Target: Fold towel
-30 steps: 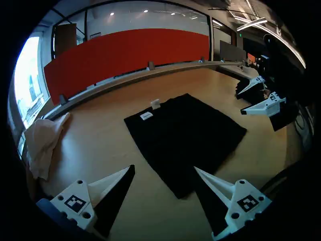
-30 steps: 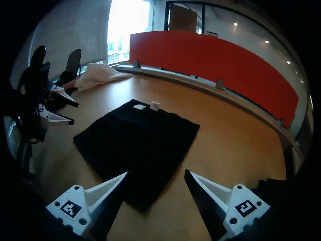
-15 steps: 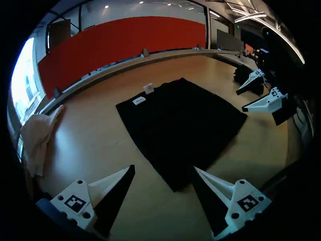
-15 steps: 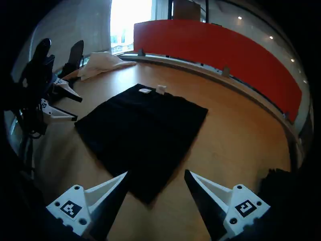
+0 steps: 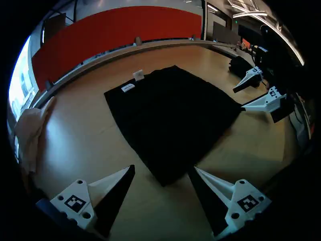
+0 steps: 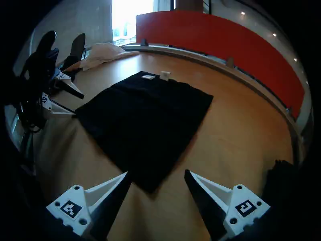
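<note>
A black towel (image 5: 172, 112) lies flat on the wooden table (image 5: 88, 132), with white tags (image 5: 128, 87) at its far corner. My left gripper (image 5: 160, 180) hovers open just above the towel's near corner, nothing between its fingers. In the right gripper view the same towel (image 6: 144, 116) spreads out ahead, and my right gripper (image 6: 156, 182) stands open over its near corner. Each view catches the other gripper at a side corner of the towel: the right gripper (image 5: 248, 94) at right, the left gripper (image 6: 68, 100) at left, both held in dark-sleeved hands.
A cream cloth (image 5: 30, 132) lies bunched at the table's left edge, seen too at the far left (image 6: 102, 54) in the right gripper view. A dark folded pile (image 5: 240, 66) sits at the far right. A red partition (image 5: 112, 32) runs behind the table.
Both grippers have moved forward and lower toward the towel's corners. The towel looms larger and its near corners now sit between the fingers. The towel itself has not moved.
</note>
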The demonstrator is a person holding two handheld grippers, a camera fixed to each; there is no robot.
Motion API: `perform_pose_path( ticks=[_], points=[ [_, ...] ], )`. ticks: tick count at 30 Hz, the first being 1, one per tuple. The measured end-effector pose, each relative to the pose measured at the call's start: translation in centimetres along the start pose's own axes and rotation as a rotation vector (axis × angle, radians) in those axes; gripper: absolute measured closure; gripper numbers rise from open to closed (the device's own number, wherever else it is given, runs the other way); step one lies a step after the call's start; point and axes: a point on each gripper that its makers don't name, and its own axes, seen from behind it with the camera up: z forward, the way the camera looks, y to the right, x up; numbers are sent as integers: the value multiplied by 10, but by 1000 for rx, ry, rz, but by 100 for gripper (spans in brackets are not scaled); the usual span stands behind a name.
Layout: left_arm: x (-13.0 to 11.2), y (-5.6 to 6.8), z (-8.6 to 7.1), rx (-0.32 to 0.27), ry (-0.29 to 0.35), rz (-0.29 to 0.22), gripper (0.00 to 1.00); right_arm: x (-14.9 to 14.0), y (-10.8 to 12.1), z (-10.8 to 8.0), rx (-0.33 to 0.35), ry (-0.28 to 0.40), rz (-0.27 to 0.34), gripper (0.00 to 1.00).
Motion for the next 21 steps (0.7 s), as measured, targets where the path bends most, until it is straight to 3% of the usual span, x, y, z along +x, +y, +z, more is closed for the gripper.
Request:
perform_pose_path(
  ticks=[10, 15, 21],
  points=[
    [-9, 9, 5, -21, -46, 8, 2, -10, -4, 2, 29, -25, -20, 8],
    [-9, 10, 5, -25, -53, -2, 2, -13, -5, 3, 42, -36, -32, 17],
    [-10, 13, 5, -28, -57, 9, 9, -14, -6, 2, 50, -35, -37, 25]
  ],
)
